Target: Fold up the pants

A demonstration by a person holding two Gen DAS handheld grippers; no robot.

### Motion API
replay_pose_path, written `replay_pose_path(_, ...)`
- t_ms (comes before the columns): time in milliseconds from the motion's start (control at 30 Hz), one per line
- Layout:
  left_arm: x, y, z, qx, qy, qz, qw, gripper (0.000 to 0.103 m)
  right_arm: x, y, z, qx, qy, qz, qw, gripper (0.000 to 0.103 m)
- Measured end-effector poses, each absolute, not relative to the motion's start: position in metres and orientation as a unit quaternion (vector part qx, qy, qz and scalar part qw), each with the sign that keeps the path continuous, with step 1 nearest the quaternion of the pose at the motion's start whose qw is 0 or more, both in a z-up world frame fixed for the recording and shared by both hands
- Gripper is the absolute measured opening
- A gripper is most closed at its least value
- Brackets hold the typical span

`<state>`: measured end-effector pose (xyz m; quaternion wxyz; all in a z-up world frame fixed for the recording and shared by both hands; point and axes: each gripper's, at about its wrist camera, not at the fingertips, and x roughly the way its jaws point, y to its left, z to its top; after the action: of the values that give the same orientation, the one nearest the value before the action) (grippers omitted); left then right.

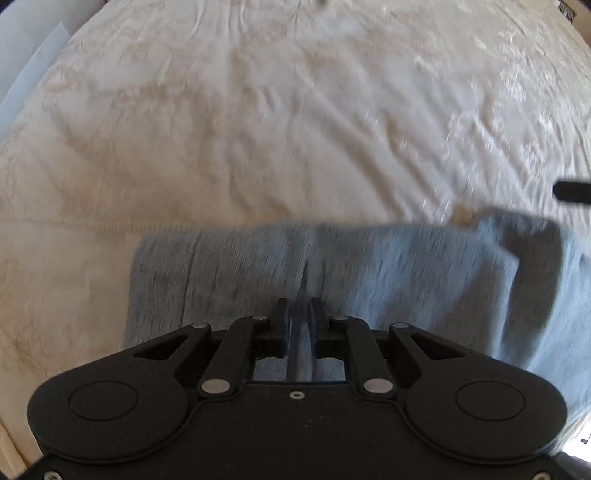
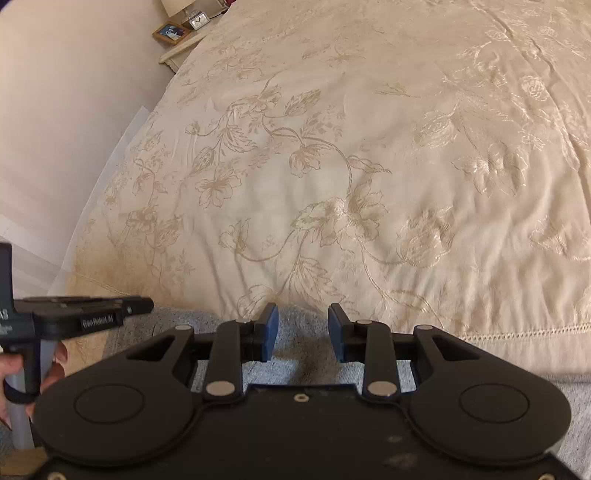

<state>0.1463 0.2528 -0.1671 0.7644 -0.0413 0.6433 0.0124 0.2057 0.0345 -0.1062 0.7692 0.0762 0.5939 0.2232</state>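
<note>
The left hand-held gripper (image 1: pixel 298 317) is held straight down over the grey pants (image 1: pixel 369 266), jaws narrowly parted around a pinched ridge (grip uncertain, blurred). The right hand-held gripper (image 2: pixel 303 330) is kept open, empty, above the pants lying on the bed (image 2: pixel 369 147), presumably to release a fold.

The pants (image 1: pixel 369 266) are soft grey cloth, a bit fuzzy like a sweatshirt, and not shiny at all. The bedspread (image 2: pixel 369 147) is cream cloth with flowers and leaves stitched into it. The stitched parts on the right shine like silk, and the plain parts look smooth with soft wrinkles. A row of small holes runs along its near hem.

The left gripper (image 1: pixel 299 314) and the right gripper (image 2: pixel 303 328) are made of black plastic that looks dull and a little grainy. Round silver metal pins sit in their arms. Their pads (image 2: pixel 272 330) are dark blue and look like rubber.

Far off on the left, a picture frame (image 2: pixel 171 33) looks like wood.
</note>
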Motion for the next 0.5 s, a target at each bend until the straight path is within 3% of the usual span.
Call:
replay_pose_path(167,0.086,0.27,-0.177,-0.065,0.631,0.023,0.773,0.024,0.22,0.051,-0.12,0.024,0.599,0.242,0.763,0.033)
replay_pose_path(500,0.091,0.278,-0.187,-0.116,0.645,0.046,0.754,0.024,0.193,0.062,-0.158,-0.009,0.671,0.298,0.679,0.033)
